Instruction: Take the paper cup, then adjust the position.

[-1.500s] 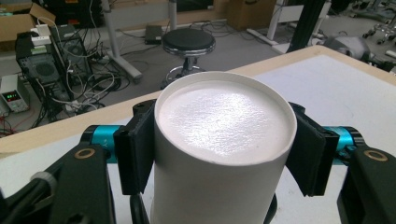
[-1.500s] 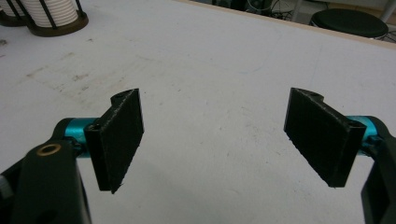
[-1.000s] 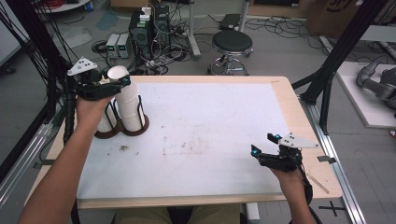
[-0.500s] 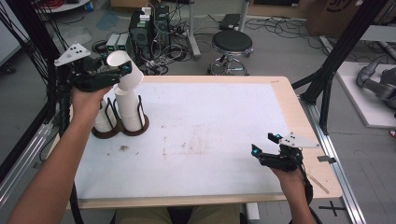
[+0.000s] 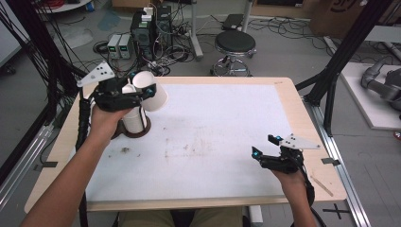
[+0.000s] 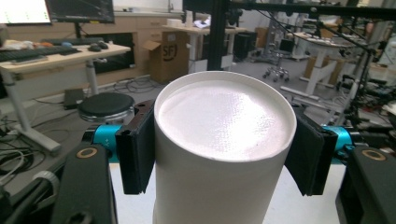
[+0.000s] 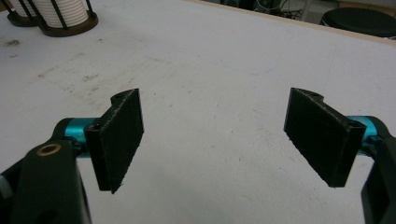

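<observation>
Gripping white cup (image 6: 224, 144) in left claw (image 5: 135, 92), tilted

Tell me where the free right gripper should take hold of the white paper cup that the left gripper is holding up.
Probably the wall of the white paper cup near its flat closed base, coming from the table's middle. The left gripper clamps it across the sides, tilted over the dark wire cup holder, with that end free and facing centre. The right gripper has its jaws open. The wall is thin, so squeeze lightly.
</observation>
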Demonstrator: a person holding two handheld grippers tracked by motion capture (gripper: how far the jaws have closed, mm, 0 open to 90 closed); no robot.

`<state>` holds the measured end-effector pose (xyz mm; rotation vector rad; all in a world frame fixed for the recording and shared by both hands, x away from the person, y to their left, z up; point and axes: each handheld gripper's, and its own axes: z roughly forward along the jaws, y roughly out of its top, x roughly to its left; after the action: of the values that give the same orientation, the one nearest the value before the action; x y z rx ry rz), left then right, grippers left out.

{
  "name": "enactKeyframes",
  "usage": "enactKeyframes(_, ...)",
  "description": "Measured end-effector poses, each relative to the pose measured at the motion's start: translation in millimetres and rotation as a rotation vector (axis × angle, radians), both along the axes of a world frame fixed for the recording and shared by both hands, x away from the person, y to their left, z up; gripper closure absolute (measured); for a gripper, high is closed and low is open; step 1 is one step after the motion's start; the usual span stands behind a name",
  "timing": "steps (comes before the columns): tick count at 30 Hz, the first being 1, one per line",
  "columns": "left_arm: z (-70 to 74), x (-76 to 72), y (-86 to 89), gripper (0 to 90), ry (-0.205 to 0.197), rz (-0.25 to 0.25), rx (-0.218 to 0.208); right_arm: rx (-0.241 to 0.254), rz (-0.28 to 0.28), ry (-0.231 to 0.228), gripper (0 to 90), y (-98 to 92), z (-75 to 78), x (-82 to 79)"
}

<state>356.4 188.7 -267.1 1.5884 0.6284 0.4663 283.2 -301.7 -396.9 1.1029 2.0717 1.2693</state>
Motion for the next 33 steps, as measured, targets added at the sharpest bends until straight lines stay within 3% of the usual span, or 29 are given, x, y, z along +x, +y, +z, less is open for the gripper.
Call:
enactKeyframes(17, -50.2, -24.8, -3.3, 34.3, 0.039, -0.077, 0.005, 0.003, 0.027, 0.004, 20.6, 10.1, -0.1, 4.1)
enactKeyframes(33, -68.3, -33.8, -10.9, 34.1, 0.062, -0.124, 0.013, 0.018, 0.083, -0.003, 20.5, 22.1, 4.0, 4.6)
